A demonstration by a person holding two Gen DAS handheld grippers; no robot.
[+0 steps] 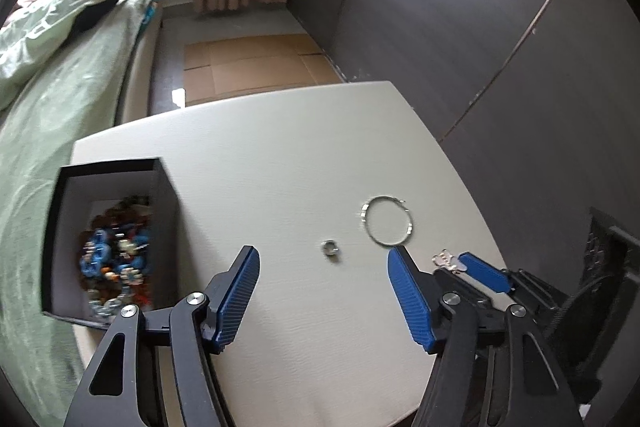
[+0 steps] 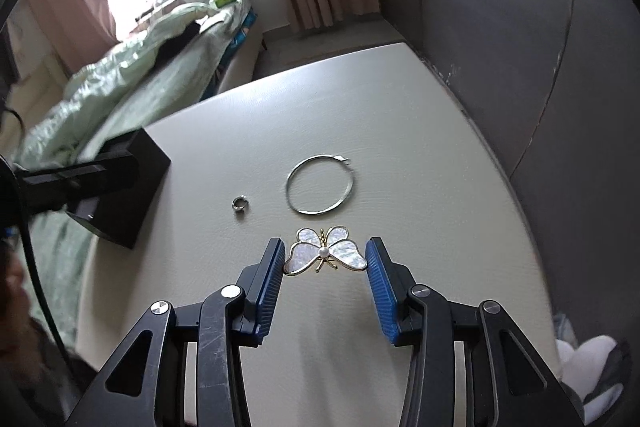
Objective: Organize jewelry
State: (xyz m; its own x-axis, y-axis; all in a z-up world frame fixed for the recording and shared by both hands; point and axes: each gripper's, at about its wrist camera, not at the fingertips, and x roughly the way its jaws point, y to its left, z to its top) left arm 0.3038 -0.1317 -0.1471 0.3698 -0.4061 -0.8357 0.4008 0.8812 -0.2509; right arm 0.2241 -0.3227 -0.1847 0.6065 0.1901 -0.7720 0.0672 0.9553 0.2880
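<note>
A pearly butterfly brooch (image 2: 325,251) lies on the white table (image 2: 420,147) between the open fingers of my right gripper (image 2: 326,259), whose pads stand close on either side of it. It also shows in the left wrist view (image 1: 446,260). A silver hoop (image 2: 320,184) (image 1: 387,220) and a small silver ring (image 2: 239,205) (image 1: 330,249) lie just beyond. A black box (image 1: 108,239) (image 2: 124,183) at the left holds blue and mixed jewelry. My left gripper (image 1: 324,263) is open and empty above the table, right of the box.
A bed with green bedding (image 1: 48,95) runs along the table's left side. A dark wall (image 1: 520,47) stands to the right. Flattened cardboard (image 1: 252,67) lies on the floor beyond the table's far edge.
</note>
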